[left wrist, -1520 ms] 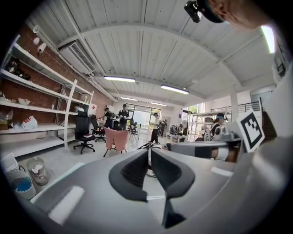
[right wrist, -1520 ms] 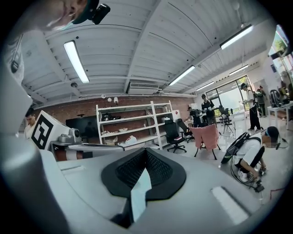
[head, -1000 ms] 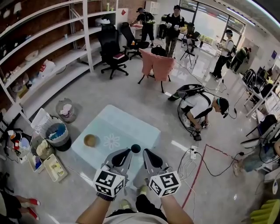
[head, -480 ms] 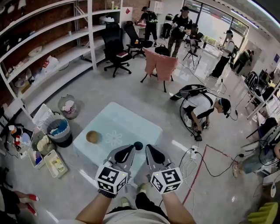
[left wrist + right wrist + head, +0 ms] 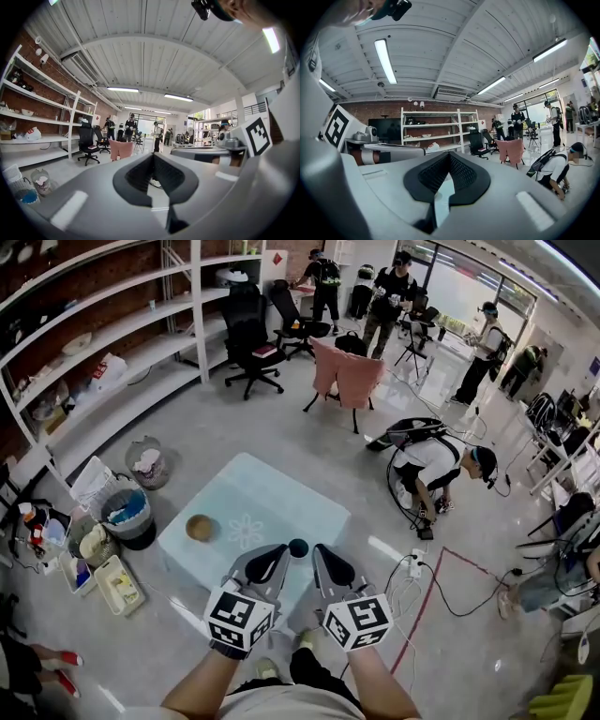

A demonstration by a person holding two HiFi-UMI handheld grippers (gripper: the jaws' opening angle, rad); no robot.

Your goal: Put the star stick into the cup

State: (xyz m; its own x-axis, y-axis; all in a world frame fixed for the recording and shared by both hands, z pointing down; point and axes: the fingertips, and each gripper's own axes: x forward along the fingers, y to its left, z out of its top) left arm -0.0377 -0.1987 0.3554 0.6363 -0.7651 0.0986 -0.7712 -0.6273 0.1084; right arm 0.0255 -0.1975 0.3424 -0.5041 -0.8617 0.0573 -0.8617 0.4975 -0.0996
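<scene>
A low pale-blue table (image 5: 277, 498) stands in front of me in the head view. On it are a brown round cup (image 5: 198, 528) at the left, a white star-like flower shape (image 5: 246, 532) lying flat in the middle, and a dark teal round object (image 5: 298, 547) at the near edge. My left gripper (image 5: 273, 554) and right gripper (image 5: 324, 556) hover side by side over that near edge, flanking the dark object. Both are shut with nothing between the jaws, as the left gripper view (image 5: 152, 157) and right gripper view (image 5: 450, 157) also show. Whether the flower shape is loose or printed is unclear.
Left of the table stand a grey bin (image 5: 125, 514), a wire basket (image 5: 145, 463) and crates (image 5: 117, 585). A power strip with cables (image 5: 412, 568) lies at the right, near a crouching person (image 5: 436, 470). A pink-draped chair (image 5: 342, 376) and white shelves (image 5: 112, 352) stand behind.
The head view has drifted slightly, so the table sits a little further right and lower. Both grippers stay shut, side by side at the table's near edge.
</scene>
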